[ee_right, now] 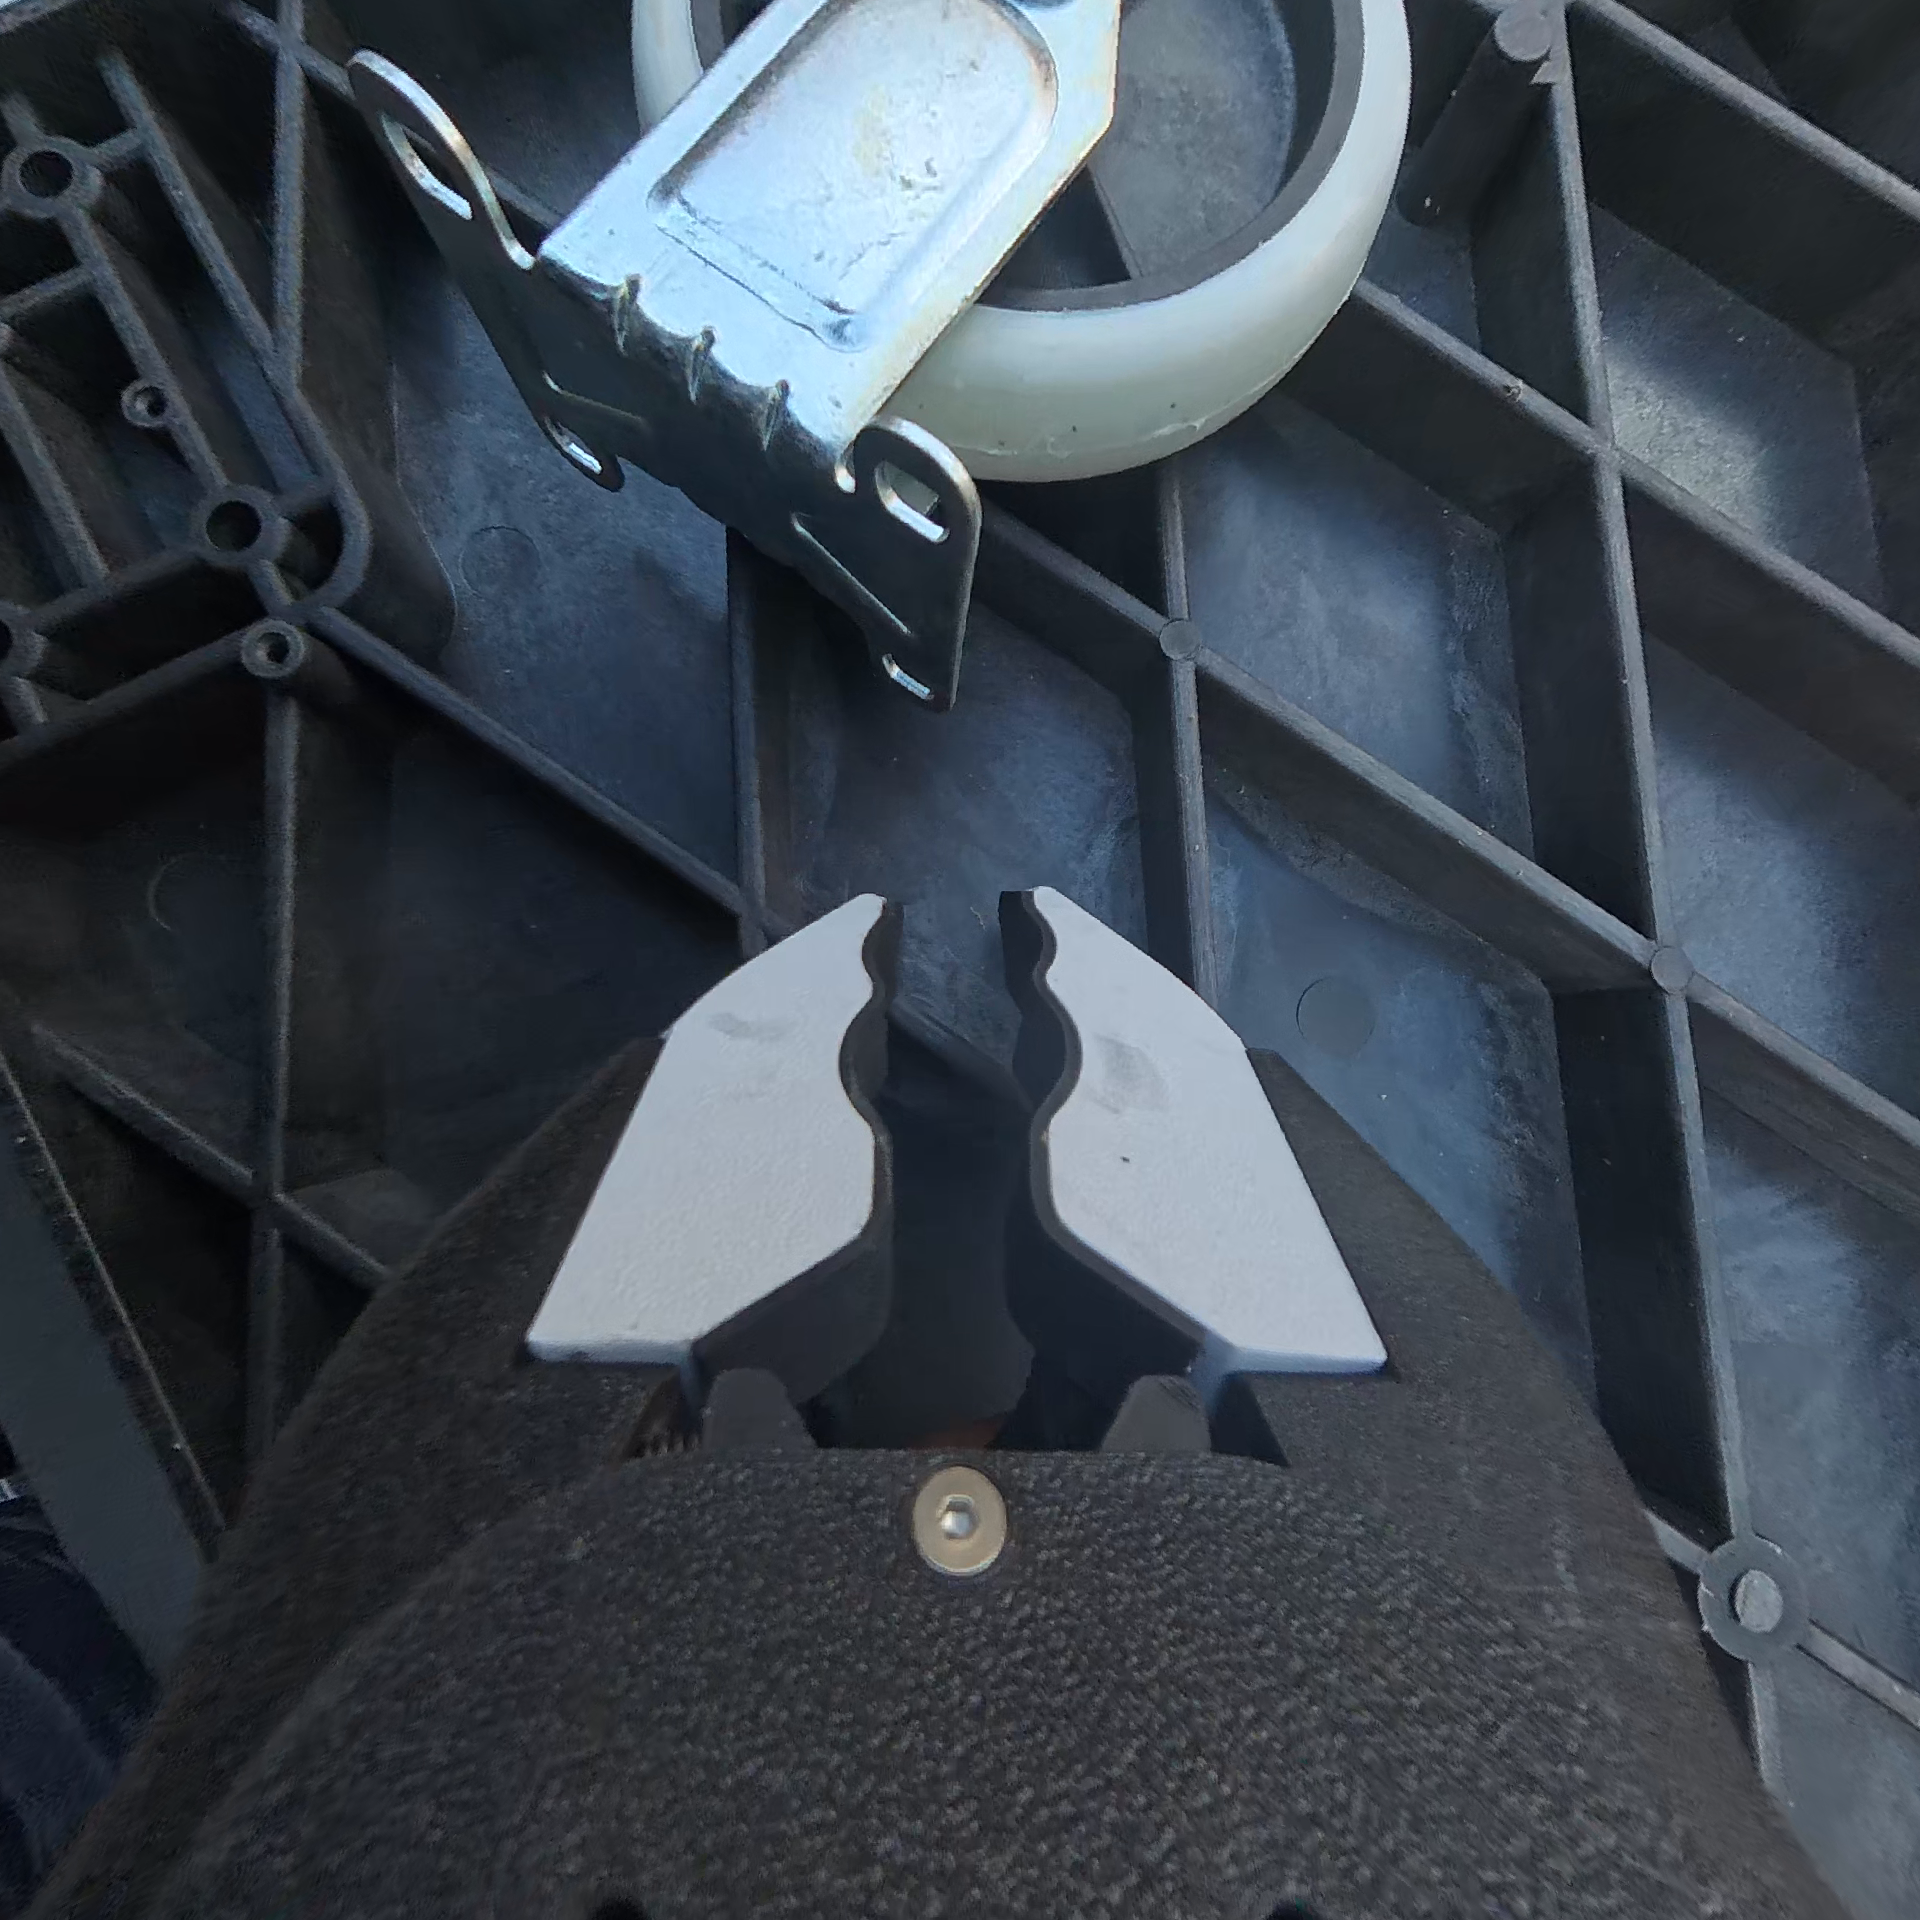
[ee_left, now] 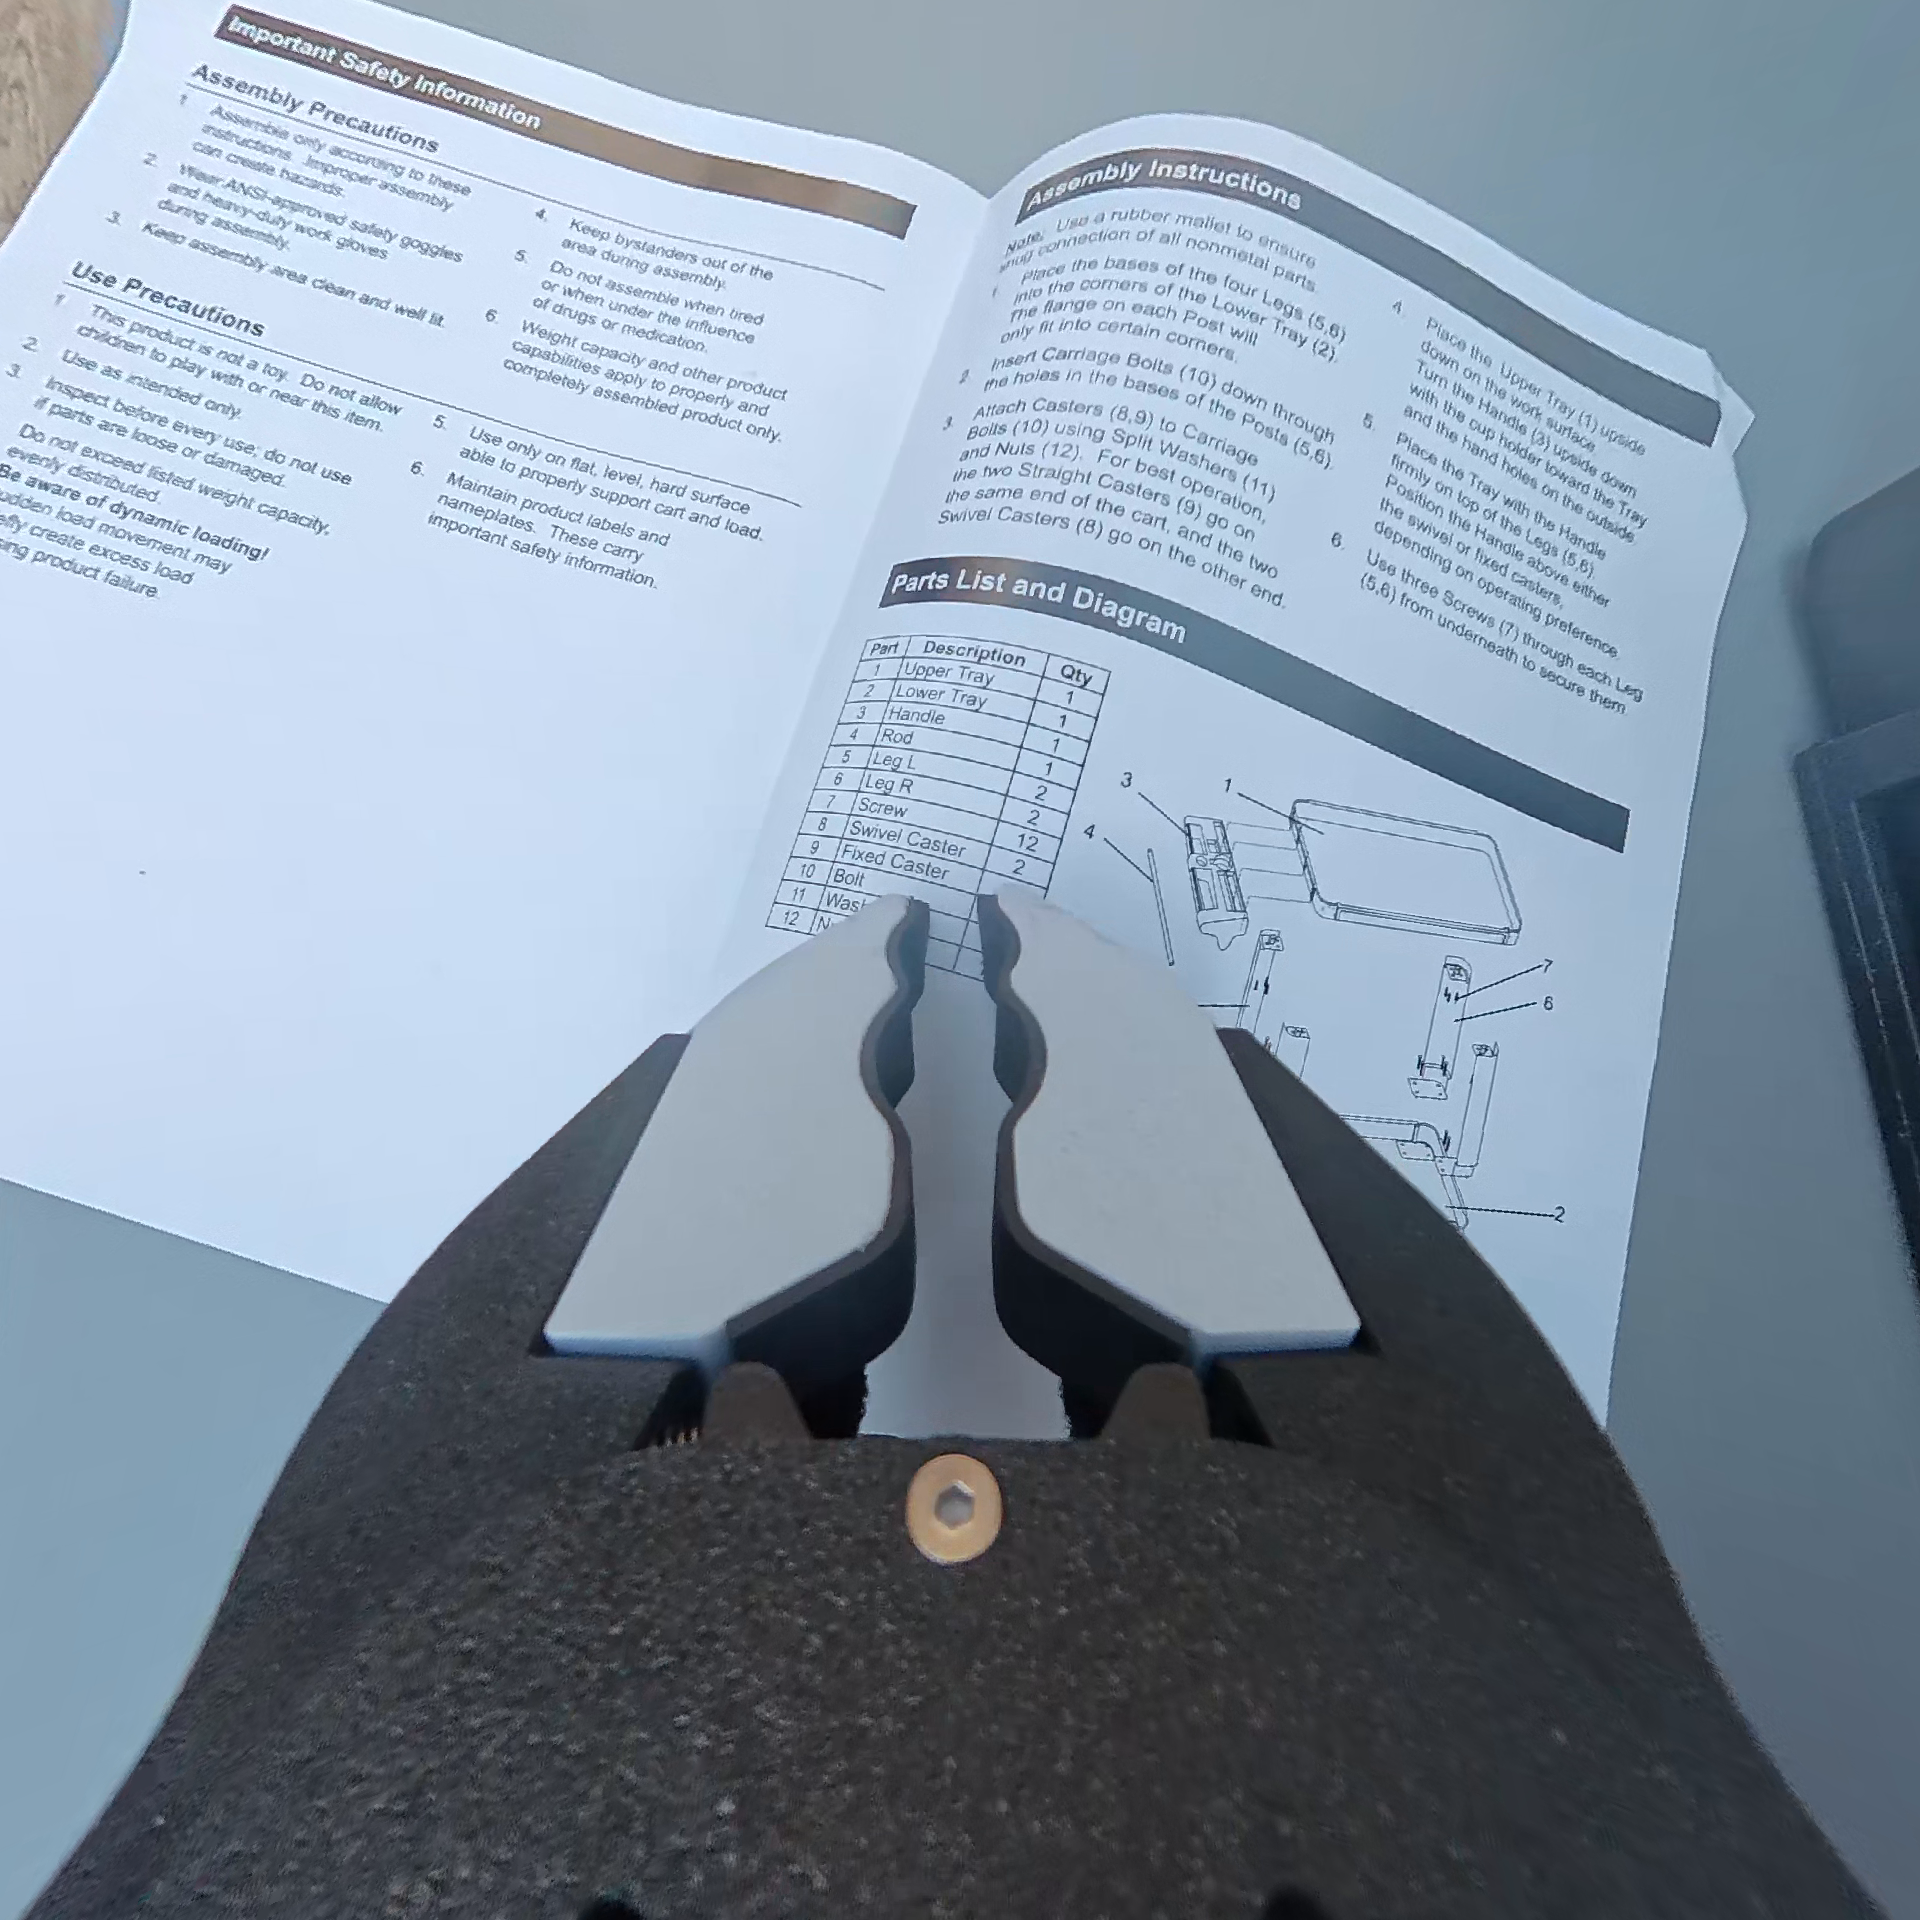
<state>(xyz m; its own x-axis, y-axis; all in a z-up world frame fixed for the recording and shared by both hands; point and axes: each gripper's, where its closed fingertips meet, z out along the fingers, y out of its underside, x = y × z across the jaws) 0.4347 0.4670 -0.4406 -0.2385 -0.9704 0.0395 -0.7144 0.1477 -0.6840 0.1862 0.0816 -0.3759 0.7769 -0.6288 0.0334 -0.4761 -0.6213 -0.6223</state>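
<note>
Seen only in the left wrist view: the left gripper [ee_left: 951, 909], grey-faced fingers [ee_left: 769, 1122] in a black textured body, hovering over an open white printed instruction booklet [ee_left: 582, 727]. Jaws parted by a narrow gap, nothing pinched; whether the tips touched the paper could not be told. Tips over the lower part of the booklet's right-hand page, above a printed table and beside a line drawing. Booklet spread flat on a pale grey worktop [ee_left: 208, 1455], its far right corner slightly bent. Beyond, at the worktop's right edge, a dark ribbed plastic slab [ee_left: 1870, 831], only partly visible. At the far left corner, a strip of wood-grain surface [ee_left: 52, 94].

Seen only in the right wrist view: the right gripper [ee_right: 948, 904], same build, jaws spread a little wider, holding nothing. Poised close above a black moulded plastic panel with crossing ribs [ee_right: 1403, 790]; contact not clear. Farther on, lying on the panel, a caster with a whitish wheel [ee_right: 1195, 343] in a shiny stamped metal bracket [ee_right: 821, 260], apart from the fingertips.
</note>
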